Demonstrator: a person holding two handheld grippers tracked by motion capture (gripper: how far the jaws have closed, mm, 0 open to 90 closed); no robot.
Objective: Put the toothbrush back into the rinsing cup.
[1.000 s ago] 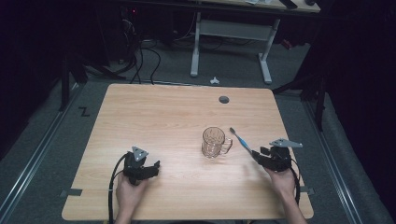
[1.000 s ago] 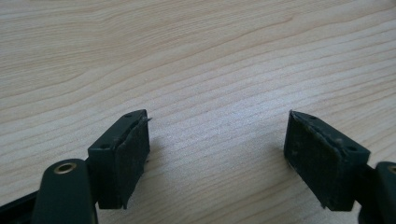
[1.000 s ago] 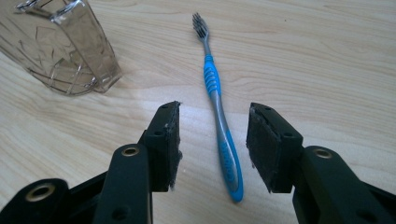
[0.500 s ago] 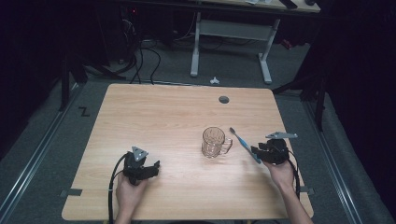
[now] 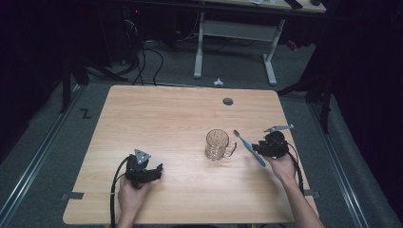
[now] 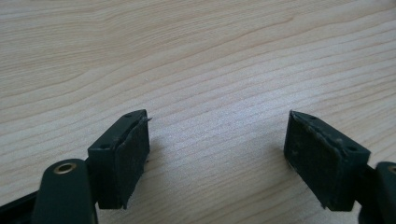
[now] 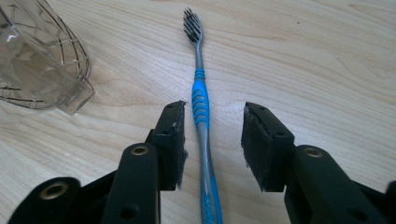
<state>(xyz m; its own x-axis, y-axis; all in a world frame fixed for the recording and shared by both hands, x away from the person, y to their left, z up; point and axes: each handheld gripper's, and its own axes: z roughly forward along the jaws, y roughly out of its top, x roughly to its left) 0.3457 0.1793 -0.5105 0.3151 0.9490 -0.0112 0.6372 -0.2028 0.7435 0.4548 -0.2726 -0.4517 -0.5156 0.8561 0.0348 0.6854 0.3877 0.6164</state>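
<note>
One toothbrush (image 7: 201, 100), one mug (image 5: 218, 145), two claws.

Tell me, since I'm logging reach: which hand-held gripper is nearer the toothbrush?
Right. The right hand-held gripper straddles the toothbrush, jaws open; the left hand-held gripper sits far across the table.

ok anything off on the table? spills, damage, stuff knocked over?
Nothing stands out. The glass mug stands upright with no spill around it, and the toothbrush lies flat on the table between the open jaws of the right gripper, apparently intact.
</note>
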